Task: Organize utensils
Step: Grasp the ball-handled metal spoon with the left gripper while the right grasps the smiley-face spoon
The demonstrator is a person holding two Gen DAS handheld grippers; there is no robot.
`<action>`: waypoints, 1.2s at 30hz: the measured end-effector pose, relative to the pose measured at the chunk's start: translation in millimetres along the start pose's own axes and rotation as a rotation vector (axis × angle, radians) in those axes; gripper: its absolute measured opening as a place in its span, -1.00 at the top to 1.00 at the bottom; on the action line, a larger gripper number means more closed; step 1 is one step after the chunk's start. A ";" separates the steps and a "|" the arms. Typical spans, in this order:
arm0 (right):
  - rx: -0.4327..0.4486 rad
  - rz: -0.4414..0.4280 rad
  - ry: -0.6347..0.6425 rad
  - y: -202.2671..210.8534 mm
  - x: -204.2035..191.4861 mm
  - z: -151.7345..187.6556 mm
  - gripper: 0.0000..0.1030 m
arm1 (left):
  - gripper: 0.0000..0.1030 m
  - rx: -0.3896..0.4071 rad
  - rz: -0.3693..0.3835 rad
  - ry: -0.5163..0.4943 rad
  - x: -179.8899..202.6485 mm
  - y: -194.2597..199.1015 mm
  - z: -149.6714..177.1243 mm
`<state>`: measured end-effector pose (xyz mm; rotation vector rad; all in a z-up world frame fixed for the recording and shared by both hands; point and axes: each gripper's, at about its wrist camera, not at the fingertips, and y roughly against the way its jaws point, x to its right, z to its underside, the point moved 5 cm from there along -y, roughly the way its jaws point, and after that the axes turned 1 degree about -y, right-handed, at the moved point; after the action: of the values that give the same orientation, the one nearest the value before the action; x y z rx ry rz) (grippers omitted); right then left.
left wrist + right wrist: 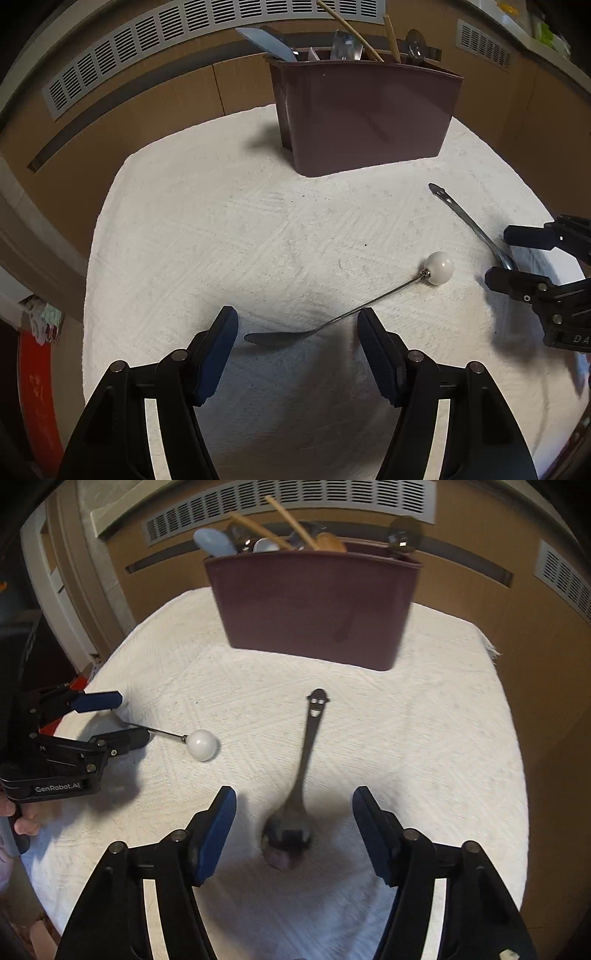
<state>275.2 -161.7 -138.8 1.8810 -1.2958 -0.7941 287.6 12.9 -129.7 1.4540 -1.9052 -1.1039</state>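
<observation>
A white bumpy cloth [258, 229] is spread over the desk. Brown wooden panels [155, 107] with grey slotted vents [140, 55] are seen behind it. Something red [37, 398] is seen low at the left.

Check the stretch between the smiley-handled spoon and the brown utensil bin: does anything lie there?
Nothing. In the right wrist view only bare white cloth separates the spoon from the bin. The ball-ended spoon lies off to the left.
</observation>
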 end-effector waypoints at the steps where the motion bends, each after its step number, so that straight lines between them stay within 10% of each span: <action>1: -0.010 0.005 0.012 -4.2 -3.0 -0.5 -0.05 | -0.31 0.000 0.001 -0.001 -1.5 0.1 0.2; 7: -0.027 0.051 0.074 -3.4 -4.1 4.6 0.62 | -0.32 -0.008 0.069 -0.011 7.6 -0.4 5.7; 19: -0.026 0.123 0.023 22.2 38.4 34.4 0.59 | -0.32 -0.066 0.280 -0.162 59.6 35.9 31.7; 36: 0.041 0.100 -0.014 47.6 52.4 40.5 0.53 | 0.18 -0.046 0.237 -0.228 123.1 -15.9 -41.7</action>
<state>234.6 -231.5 -127.2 1.8297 -1.4138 -0.7348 291.1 -118.0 -130.5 1.0808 -2.1275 -1.2319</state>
